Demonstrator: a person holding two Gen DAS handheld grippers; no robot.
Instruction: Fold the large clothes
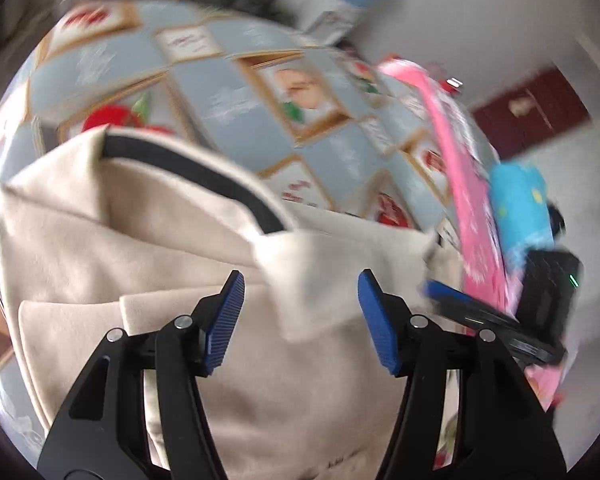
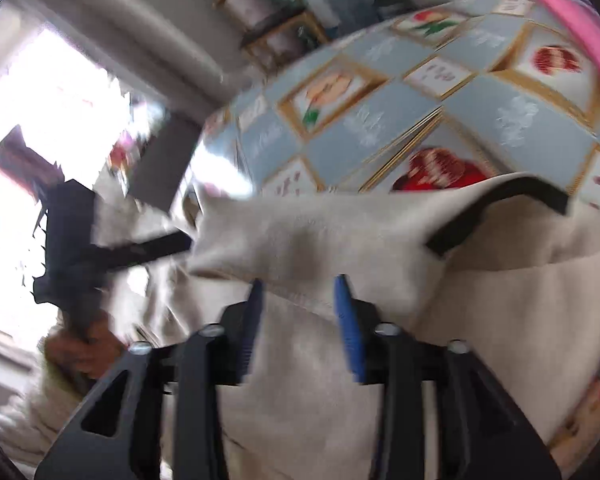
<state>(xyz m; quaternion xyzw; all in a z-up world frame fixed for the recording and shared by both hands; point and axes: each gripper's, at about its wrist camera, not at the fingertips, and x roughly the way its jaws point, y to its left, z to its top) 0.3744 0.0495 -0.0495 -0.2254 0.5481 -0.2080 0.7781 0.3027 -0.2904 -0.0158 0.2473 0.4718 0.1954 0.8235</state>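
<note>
Left claw (image 1: 302, 292) jaws wide over a cream garment (image 1: 112, 248), right claw (image 2: 298, 300) jaws parted above its near fold, garment spread on a patterned tablecloth (image 1: 228, 108), black collar (image 1: 204, 178) far side

The garment (image 1: 148, 248) lies folded on the counter (image 1: 236, 120), its collar (image 1: 196, 176) toward the far side. The left gripper (image 1: 300, 308) hangs above its near part; the right gripper (image 2: 298, 312) likewise, beside it.
</note>
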